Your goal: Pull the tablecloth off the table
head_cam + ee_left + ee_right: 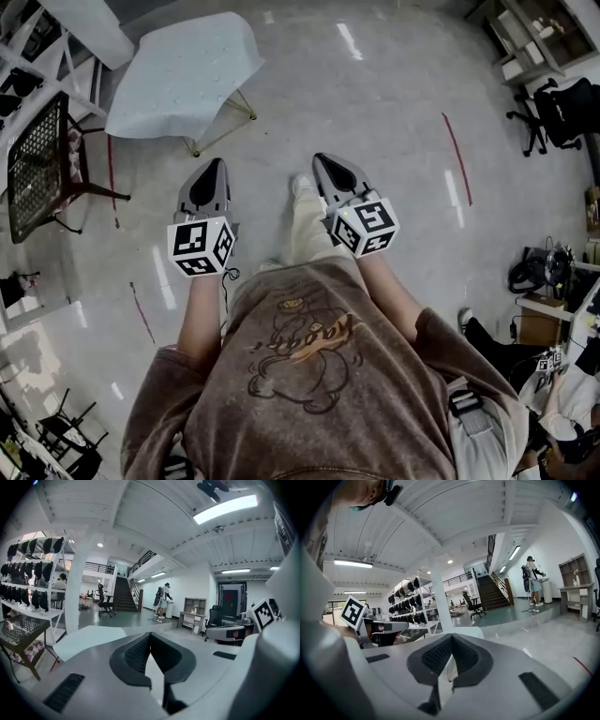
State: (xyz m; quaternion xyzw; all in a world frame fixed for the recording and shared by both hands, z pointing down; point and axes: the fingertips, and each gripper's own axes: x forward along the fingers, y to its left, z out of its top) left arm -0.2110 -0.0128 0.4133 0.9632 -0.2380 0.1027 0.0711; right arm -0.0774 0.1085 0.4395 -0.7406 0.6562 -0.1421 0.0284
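1. A person's brown printed sweatshirt (309, 375) fills the bottom of the head view.
2. The pale white tablecloth (183, 75) covers its tabletop at far upper left, well apart from both tools.
3. The left hand-held gripper (217, 166) has its jaws together and holds nothing.
4. The right hand-held gripper (325, 160) is likewise closed and empty.

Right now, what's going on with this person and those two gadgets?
A person stands holding a tool in each hand. The left tongs and the right tongs are both shut and empty. The white tablecloth lies draped over a small table a little way ahead, and neither tool touches it. The pulling has not yet begun.
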